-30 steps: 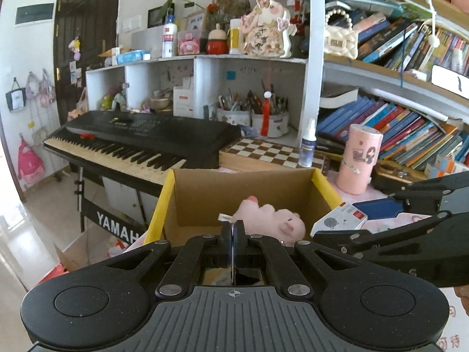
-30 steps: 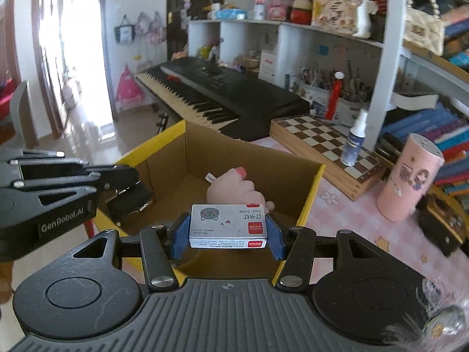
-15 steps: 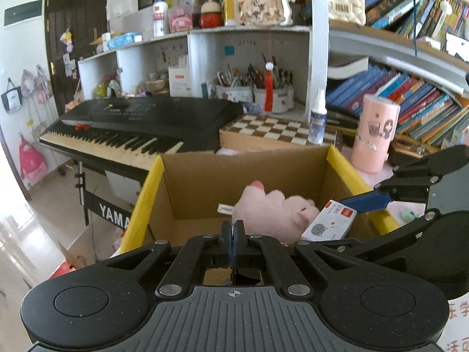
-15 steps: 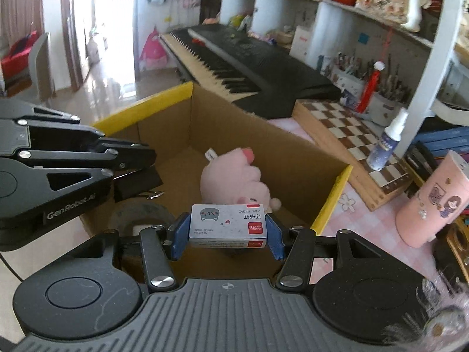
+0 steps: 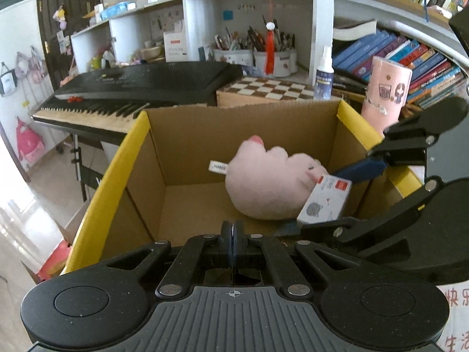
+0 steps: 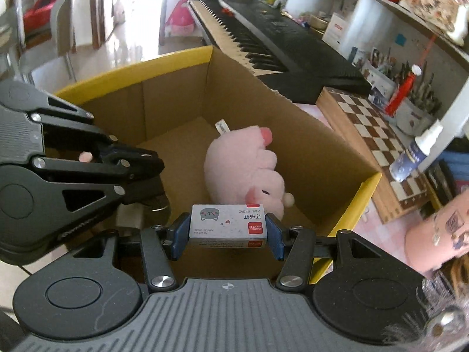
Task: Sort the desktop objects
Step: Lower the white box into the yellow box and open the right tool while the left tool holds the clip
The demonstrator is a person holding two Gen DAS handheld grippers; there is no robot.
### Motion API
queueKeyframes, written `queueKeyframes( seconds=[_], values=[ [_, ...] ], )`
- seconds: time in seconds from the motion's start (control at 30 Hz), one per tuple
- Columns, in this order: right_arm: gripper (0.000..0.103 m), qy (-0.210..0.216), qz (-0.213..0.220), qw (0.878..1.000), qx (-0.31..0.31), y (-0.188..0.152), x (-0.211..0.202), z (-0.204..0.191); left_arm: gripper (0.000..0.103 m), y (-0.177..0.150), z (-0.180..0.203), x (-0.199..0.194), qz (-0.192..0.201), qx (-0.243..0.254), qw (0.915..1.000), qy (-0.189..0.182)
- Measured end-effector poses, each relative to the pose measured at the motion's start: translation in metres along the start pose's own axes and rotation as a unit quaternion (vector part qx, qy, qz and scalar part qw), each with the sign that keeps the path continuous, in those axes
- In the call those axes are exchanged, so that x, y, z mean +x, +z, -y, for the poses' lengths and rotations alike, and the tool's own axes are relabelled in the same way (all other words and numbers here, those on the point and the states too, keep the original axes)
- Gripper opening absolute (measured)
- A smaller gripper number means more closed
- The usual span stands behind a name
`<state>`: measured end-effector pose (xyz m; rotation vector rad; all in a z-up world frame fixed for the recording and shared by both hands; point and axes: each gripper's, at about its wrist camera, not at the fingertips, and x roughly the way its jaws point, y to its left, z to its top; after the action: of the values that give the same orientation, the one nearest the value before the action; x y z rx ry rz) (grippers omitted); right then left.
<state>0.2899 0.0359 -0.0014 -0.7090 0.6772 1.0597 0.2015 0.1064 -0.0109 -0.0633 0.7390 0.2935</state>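
The small box (image 6: 228, 224) sits between the 2 blue pads of the right gripper (image 6: 228, 231), held tight by its short ends. It hangs inside the open top of the carton (image 6: 176, 99), just beside the pink plush (image 6: 243, 170), at about 5 o'clock from it. The plush lies on the carton floor. The left gripper (image 5: 233, 242) is at 9 o'clock from the box, pinched all the way closed with nothing in it. A keyboard (image 6: 272, 44) and a chessboard (image 6: 378, 135) sit past the carton.

Both wrist views close, angled down into shared cardboard box (image 5: 187, 135) (image 6: 176, 88).
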Motion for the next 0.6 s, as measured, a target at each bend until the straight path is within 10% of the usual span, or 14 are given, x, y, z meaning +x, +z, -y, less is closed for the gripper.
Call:
queueKeyframes(
  seconds=[0.4,0.6],
  values=[
    [0.052,-0.006,-0.007,0.999,-0.034,-0.0043,0.0036,-0.0017,0.001,-0.0024,0.0001,0.0020,-0.011,-0.016,0.9998,-0.008],
    [0.052,-0.006,-0.004,1.000,-0.027,-0.0041,0.0028,-0.0006,0.017,-0.0030,0.0027,-0.0048,0.000,-0.015,0.9999,-0.005]
  ],
)
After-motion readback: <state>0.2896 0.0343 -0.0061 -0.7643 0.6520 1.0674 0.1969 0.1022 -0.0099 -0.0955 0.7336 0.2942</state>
